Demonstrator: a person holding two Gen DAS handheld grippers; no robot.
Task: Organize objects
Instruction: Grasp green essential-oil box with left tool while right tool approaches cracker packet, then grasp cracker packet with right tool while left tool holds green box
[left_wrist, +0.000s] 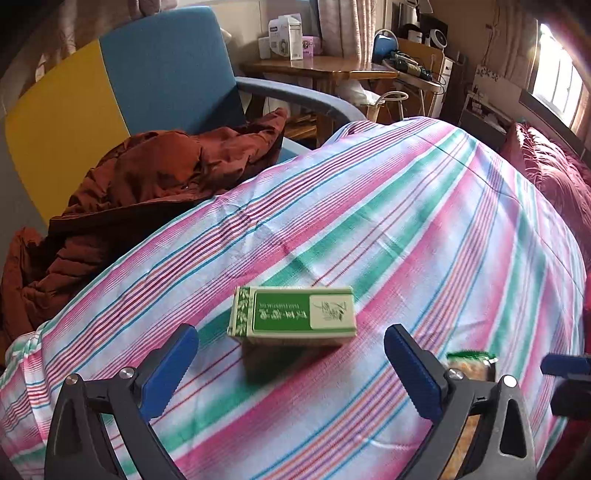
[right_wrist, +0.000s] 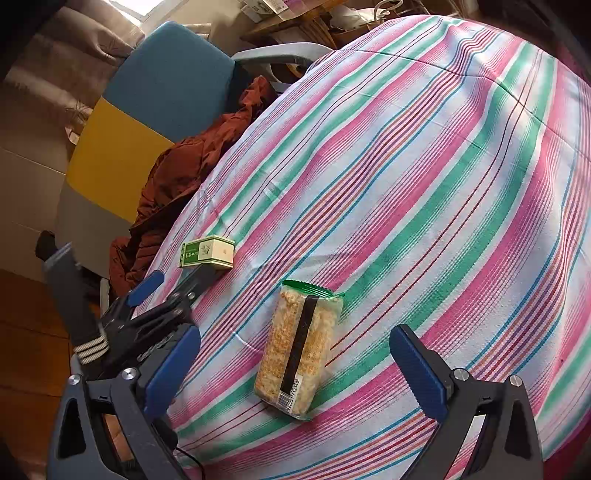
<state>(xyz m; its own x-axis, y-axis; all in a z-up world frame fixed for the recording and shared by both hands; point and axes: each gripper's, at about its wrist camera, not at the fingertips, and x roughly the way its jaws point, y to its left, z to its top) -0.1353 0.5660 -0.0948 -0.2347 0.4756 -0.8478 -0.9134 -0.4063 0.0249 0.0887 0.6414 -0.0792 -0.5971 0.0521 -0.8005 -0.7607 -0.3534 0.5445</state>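
A green and cream box (left_wrist: 293, 313) lies flat on the striped bedsheet (left_wrist: 424, 221), just ahead of my open, empty left gripper (left_wrist: 291, 369). The box also shows in the right wrist view (right_wrist: 207, 252), far left. A clear snack packet with a green top (right_wrist: 300, 350) lies on the sheet between and just ahead of the blue fingers of my open, empty right gripper (right_wrist: 295, 373). The packet's top peeks out behind my left gripper's right finger (left_wrist: 471, 363). The left gripper also shows in the right wrist view (right_wrist: 166, 284), behind the box.
A blue and yellow armchair (left_wrist: 147, 85) with a rust-brown jacket (left_wrist: 147, 184) stands left of the bed. A wooden desk with boxes (left_wrist: 314, 66) is behind it. A red quilt (left_wrist: 554, 173) lies at the bed's far right. The right gripper's tip (left_wrist: 565, 363) shows at the right edge.
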